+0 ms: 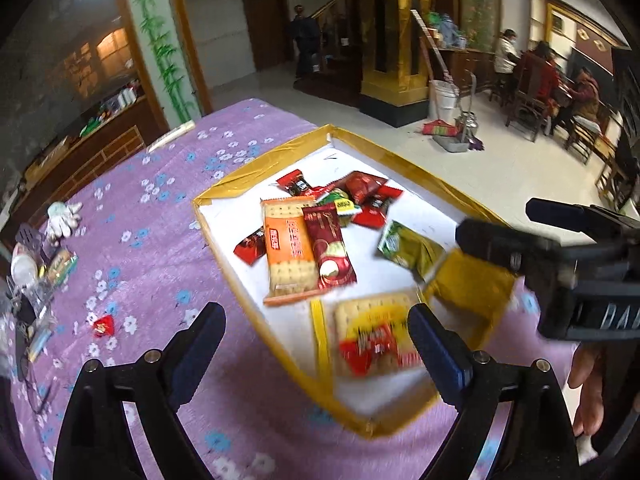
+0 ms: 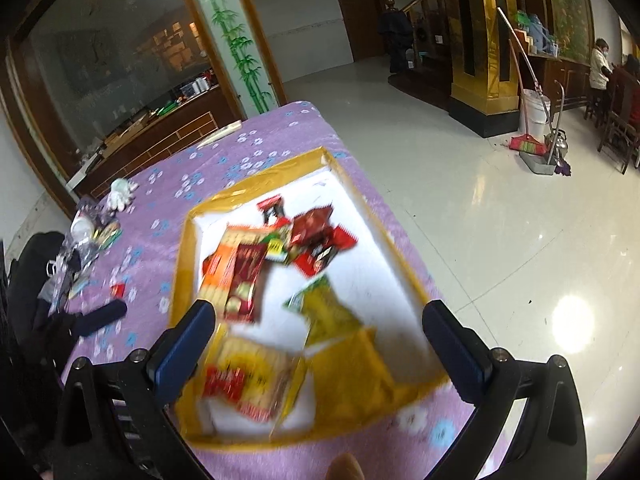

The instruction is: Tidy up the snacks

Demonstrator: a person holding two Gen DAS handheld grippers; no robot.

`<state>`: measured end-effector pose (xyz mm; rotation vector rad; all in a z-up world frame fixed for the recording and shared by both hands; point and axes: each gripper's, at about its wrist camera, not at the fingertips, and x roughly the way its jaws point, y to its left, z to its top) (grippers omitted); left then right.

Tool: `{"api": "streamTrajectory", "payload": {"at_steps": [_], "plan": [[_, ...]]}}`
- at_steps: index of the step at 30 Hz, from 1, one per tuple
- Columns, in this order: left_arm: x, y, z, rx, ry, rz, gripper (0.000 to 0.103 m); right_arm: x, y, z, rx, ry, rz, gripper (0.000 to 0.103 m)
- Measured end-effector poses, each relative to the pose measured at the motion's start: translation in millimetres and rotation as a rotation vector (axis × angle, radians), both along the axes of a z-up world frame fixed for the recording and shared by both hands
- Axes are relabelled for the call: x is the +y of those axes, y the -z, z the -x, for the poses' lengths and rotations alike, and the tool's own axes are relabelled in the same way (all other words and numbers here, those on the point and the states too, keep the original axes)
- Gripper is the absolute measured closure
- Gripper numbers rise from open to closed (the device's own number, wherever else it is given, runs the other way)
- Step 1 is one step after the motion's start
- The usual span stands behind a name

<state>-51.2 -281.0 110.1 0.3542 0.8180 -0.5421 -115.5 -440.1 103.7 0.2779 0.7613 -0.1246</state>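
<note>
blue-tipped left tongs [image 1: 316, 344] and right tongs [image 2: 320, 344] both gape wide, holding nothing, over the yellow tray [image 1: 224, 192]. only the left view shows a hand [image 1: 588, 396].

Lit evenly and rather softly indoors, with a bright round glare on the glossy floor [image 2: 572, 324] at lower right, strong motion blur over the snacks [image 2: 248, 376] in the lower middle, heavy fisheye bending and black vignette in all corners.
</note>
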Motion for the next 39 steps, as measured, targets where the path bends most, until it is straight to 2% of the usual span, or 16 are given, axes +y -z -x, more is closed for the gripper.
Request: {"api": "streamTrajectory", "payload": {"at_steps": [3,7,11,19,26,32,36,39], "plan": [[12.1,-5.3,17.7,-0.018,0.049,-0.008,0.002,17.6,1.0,25.4,-0.009,-0.006,0.026,0.0],[28.5,-6.7,37.4,0.015,0.114,0.018,0.001,35.6,2.4,51.2,-0.012,-0.022,0.009,0.0],[38.3,-3.4,48.5,0.015,0.145,0.003,0.001,51.1,3.5,70.4,-0.013,-0.02,0.03,0.0],[58.3,12.2,53.1,0.037,0.142,-0.063,0.001,62.0,7.5,85.3,0.013,0.053,0.029,0.0],[70.9,11.3,48.8,0.059,0.129,-0.037,0.001,74.4,13.6,90.2,0.042,0.056,0.023,0.0],[73.6,2.9,46.0,0.031,0.109,-0.041,0.001,77.0,12.2,93.0,0.04,0.066,0.024,0.0],[70.9,2.2,47.3,-0.002,0.088,-0.079,0.001,77.6,11.9,92.3,0.041,0.063,0.026,0.0],[69.6,4.3,45.9,0.008,0.088,-0.082,0.001,77.5,12.2,92.0,0.047,0.06,0.023,0.0]]}}
